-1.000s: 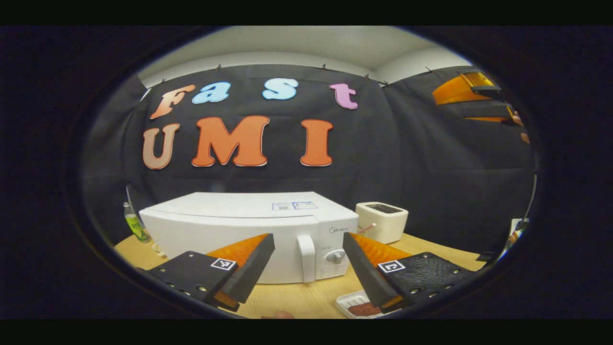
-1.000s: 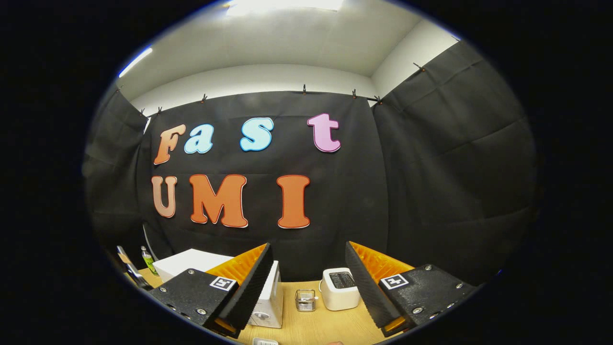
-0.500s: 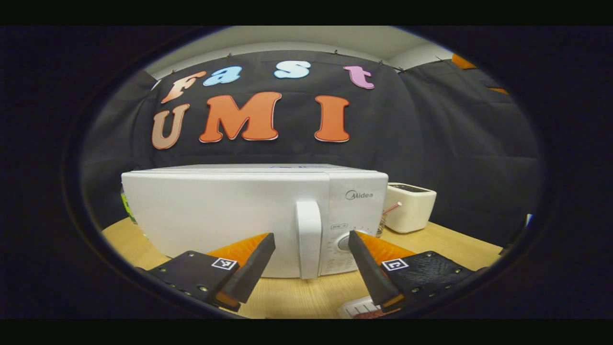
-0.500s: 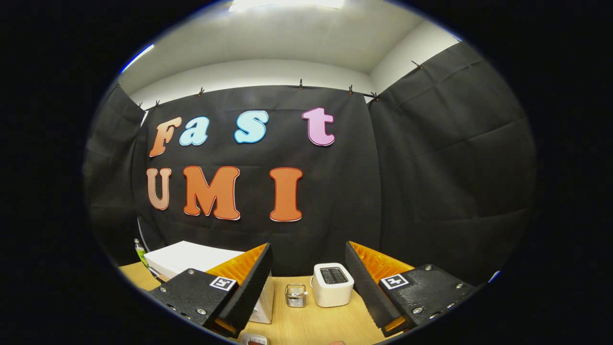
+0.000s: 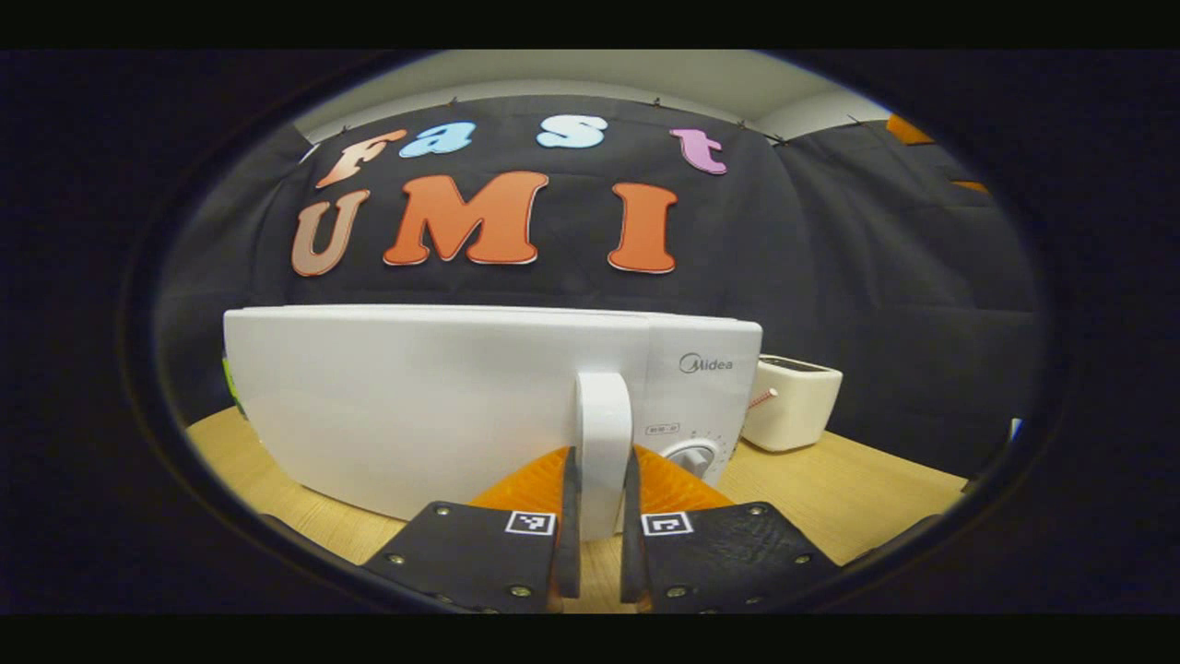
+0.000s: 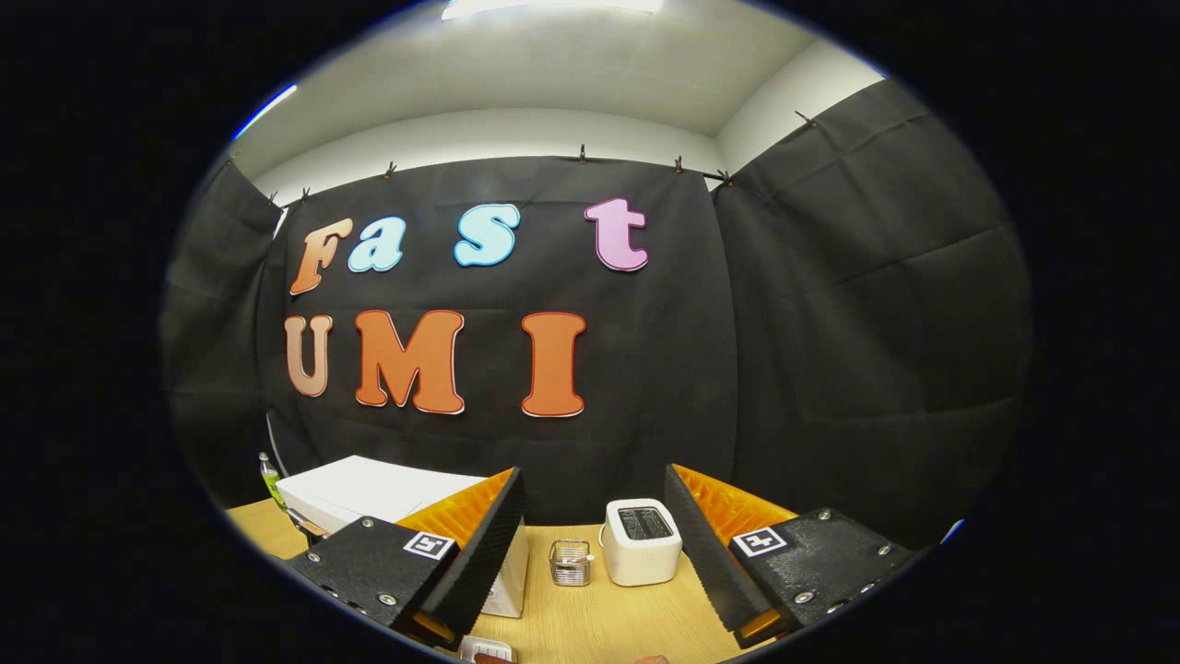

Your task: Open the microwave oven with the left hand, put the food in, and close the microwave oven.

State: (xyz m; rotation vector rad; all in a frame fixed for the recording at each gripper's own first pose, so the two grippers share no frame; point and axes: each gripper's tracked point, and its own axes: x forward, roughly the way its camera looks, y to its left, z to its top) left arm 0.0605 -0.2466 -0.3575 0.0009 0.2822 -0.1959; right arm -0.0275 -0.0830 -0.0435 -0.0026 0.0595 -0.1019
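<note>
Bottle [image 5: 228, 387]: I see just a green sliver behind the microwave oven [image 5: 442, 397].
Tray [image 6: 486, 649]: cut by the bottom edge (contents unreadable to me).
Dial [image 5: 693, 456]: half hidden.

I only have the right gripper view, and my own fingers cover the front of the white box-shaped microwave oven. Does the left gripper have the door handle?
Observer: Yes. In the left gripper view the left gripper is shut on the white upright door handle, with one finger on each side.
Operator: Is the door open at all?
Observer: No gap shows. The plain white door sits flush with the control panel.
Operator: What sits right of the handle?
Observer: A round white dial, low on that panel and partly behind the gripper's finger.
</note>
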